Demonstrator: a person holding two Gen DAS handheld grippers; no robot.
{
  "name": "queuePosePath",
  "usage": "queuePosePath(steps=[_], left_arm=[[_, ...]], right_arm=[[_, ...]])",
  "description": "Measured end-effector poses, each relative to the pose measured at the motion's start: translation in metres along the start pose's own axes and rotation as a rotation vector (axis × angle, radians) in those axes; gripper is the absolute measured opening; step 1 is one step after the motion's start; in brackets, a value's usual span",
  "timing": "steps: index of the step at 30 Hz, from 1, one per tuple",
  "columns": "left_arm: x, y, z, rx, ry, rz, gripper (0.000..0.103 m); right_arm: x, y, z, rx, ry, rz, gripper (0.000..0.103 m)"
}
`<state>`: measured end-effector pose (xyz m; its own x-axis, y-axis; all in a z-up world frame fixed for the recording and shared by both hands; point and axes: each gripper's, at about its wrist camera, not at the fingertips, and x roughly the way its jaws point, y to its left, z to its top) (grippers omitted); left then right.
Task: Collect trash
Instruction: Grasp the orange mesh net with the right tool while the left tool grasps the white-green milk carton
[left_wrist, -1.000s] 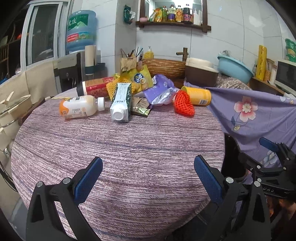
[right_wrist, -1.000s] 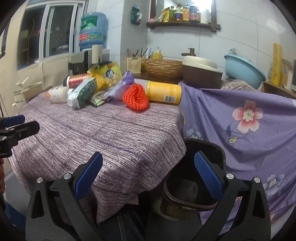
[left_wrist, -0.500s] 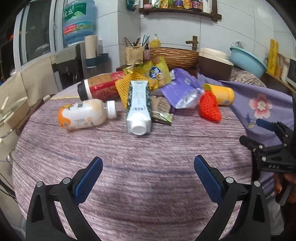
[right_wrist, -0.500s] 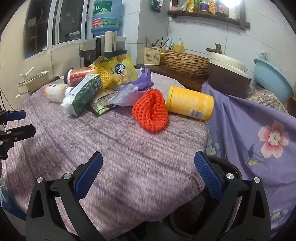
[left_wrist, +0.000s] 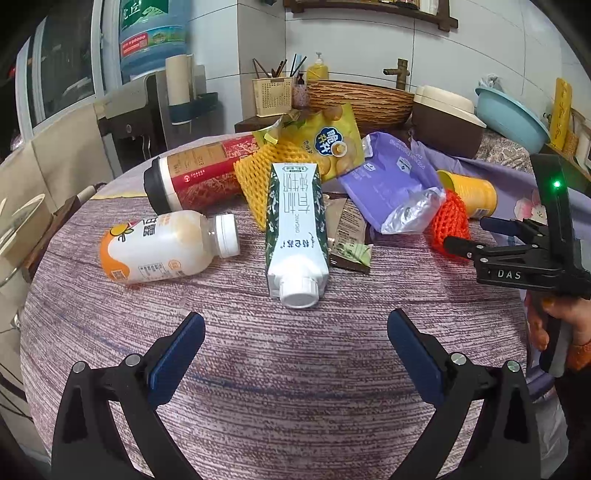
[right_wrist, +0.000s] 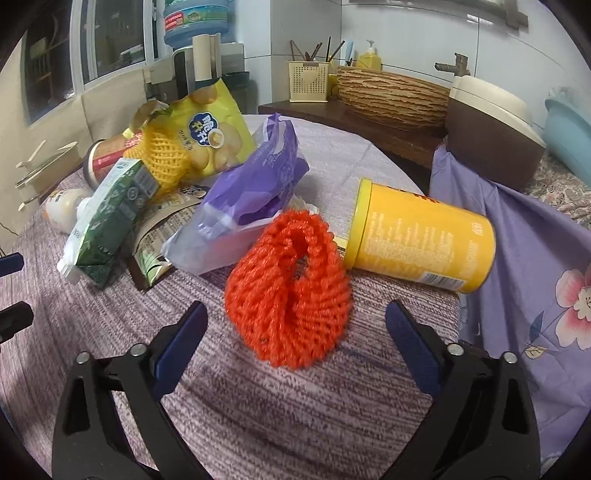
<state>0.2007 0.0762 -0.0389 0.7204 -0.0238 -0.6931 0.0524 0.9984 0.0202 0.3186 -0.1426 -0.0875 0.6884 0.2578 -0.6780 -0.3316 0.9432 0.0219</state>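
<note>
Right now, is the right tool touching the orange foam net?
Apart. In the right wrist view, the right tool is open, and purple tablecloth shows between each blue pad and the orange foam net, which lies ahead of them.

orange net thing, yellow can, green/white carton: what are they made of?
Orange net: looks like soft foam mesh, matte; open lattice, folded on itself. Yellow can: probably printed paperboard or thin metal, slightly glossy; rigid cylinder with rolled rim, cannot tell which. Carton: coated paperboard, faint sheen, creased edges; white cap looks plastic.
</note>
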Motion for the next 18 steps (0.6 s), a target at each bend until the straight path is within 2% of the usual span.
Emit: queuePosePath(steps=[3,5,8,13,18], left_arm=[[0.007,0.003,0.003,-0.005,0.013,-0.019,0.098],[0.011,0.005,0.005,-0.006,0.017,-0.020,0.098],[0.013,0.007,0.010,-0.008,0.009,-0.020,0.098],[0.018,0.010,0.029,-0.009,-0.004,-0.031,0.096],[0.032,0.006,0.052,0.037,0.000,-0.003,0.094]], right_arm=[[0.005,0.000,0.000,0.008,0.011,0.019,0.070],[0.007,0.001,-0.001,0.008,0.018,0.033,0.052],[0.005,0.002,-0.004,-0.006,0.004,0.034,0.040],[-0.011,0.004,-0.007,0.004,-0.027,0.065,0.033],[-0.028,0.004,-0.013,0.013,-0.047,0.076,0.033]])
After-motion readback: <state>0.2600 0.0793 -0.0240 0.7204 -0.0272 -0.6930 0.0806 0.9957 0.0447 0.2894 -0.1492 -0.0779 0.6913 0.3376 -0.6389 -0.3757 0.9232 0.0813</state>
